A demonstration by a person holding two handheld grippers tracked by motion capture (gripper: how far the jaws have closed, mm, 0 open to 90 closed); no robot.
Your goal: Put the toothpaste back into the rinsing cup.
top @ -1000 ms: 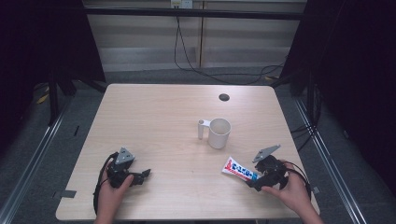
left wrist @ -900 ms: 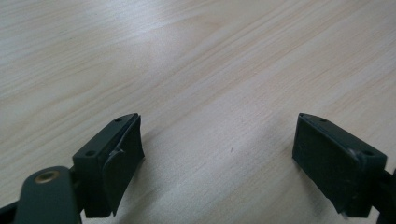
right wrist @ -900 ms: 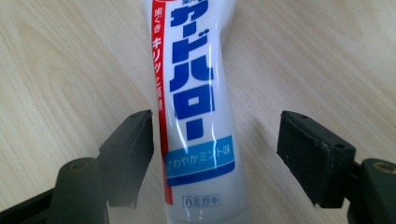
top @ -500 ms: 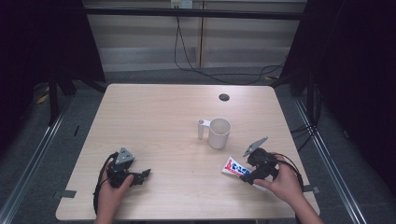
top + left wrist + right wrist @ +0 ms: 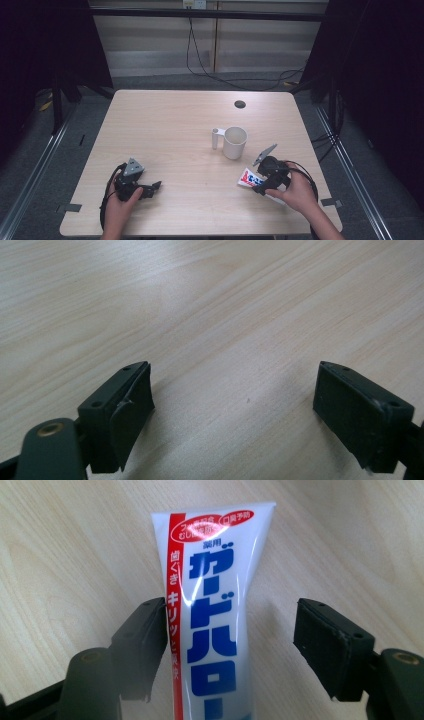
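Near the front right edge of the surface [image 5: 165,125] the toothpaste tube [image 5: 248,178] lies flat, between the right gripper [image 5: 258,188]'s fingers [image 5: 142,645]; one finger is at its side, the other stands apart, no squeeze yet. They have just been closing slightly. Since a second ago this gripper slid left over the tube. White mug [image 5: 234,142] is near, behind. Left gripper [image 5: 156,186] kept still at front left, fingers wide on bare wood, open room all around.

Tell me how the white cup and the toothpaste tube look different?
The round white ceramic cup stands upright mid-table; the flat white plastic toothpaste tube lies on its side near the table's front edge. The cup is plain; the tube carries blue and red lettering. The tube sits between the right gripper jaws; the cup stands alone. Both are white.
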